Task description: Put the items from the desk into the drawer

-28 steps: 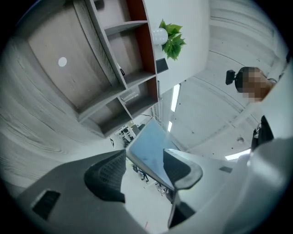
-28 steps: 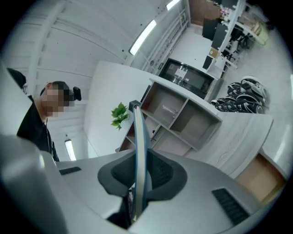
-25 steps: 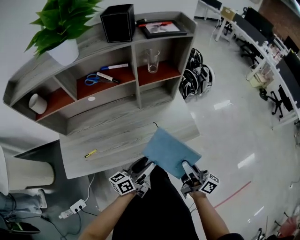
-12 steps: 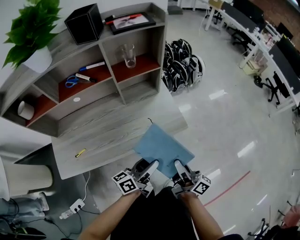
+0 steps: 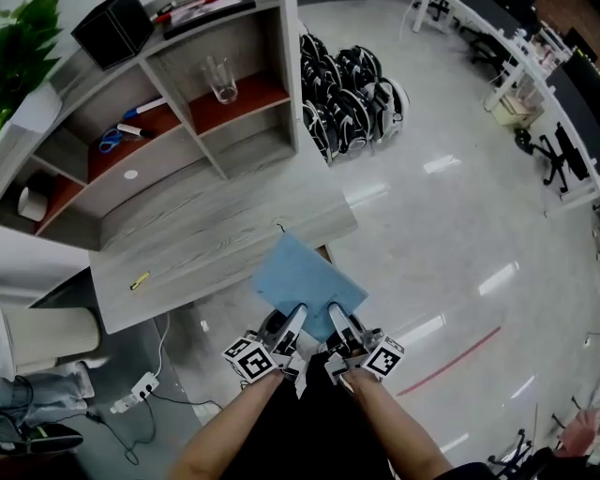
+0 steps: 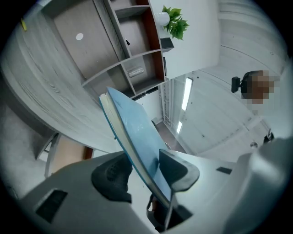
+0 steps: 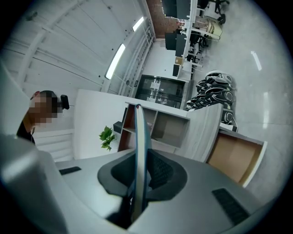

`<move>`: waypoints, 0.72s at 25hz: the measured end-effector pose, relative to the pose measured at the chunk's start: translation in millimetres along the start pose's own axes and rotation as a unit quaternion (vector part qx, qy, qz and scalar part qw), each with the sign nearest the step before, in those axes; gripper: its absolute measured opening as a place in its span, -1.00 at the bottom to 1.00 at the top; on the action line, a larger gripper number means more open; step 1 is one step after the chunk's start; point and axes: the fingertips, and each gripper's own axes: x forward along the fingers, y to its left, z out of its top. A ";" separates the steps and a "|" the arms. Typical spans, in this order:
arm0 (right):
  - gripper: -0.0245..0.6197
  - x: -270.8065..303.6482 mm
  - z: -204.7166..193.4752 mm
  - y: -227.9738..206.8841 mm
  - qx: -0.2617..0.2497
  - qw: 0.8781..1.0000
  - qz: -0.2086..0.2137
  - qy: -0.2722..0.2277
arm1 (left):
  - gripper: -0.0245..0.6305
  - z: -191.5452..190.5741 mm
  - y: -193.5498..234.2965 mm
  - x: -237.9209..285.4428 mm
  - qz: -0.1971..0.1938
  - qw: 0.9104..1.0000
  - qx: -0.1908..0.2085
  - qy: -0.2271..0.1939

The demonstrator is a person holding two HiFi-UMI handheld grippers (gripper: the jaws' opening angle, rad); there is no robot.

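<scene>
A thin blue book [image 5: 302, 281] hangs level just off the front edge of the grey wooden desk [image 5: 206, 244], near its right corner. My right gripper [image 5: 336, 315] is shut on the book's near edge; in the right gripper view the book [image 7: 139, 151] stands edge-on, squeezed between the pads. My left gripper [image 5: 296, 315] straddles the same edge to the left. Its jaws have just been closing with the book [image 6: 132, 123] between them, but the pads stand wider than the book. A drawer [image 7: 236, 157] with a tan inside stands open under the desk.
A yellow item [image 5: 139, 280] lies on the desk's left part. The shelf unit behind holds scissors [image 5: 111, 141], a glass [image 5: 223, 80], a black box [image 5: 117, 28] and a white cup [image 5: 33, 202]. Black-and-white helmets [image 5: 352, 94] are piled on the floor; a power strip [image 5: 141, 386] lies below left.
Both grippers and the book have drawn back from over the desk toward its front right corner. The grippers have come closer together, and the left one now sits over the book's edge.
</scene>
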 end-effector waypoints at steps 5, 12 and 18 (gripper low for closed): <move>-0.75 -15.9 -14.9 -29.7 0.065 0.998 -0.017 -0.012 | -0.41 -24.5 26.5 -3.1 0.029 0.999 -0.011 0.017; -0.75 -35.3 -39.2 -79.3 0.107 0.992 -0.057 -0.044 | -0.45 -54.2 70.3 -2.5 0.038 0.997 -0.029 0.060; -0.75 -47.5 -54.2 -133.3 0.118 0.987 -0.098 -0.048 | -0.45 -86.0 117.4 8.6 0.043 0.989 -0.054 0.127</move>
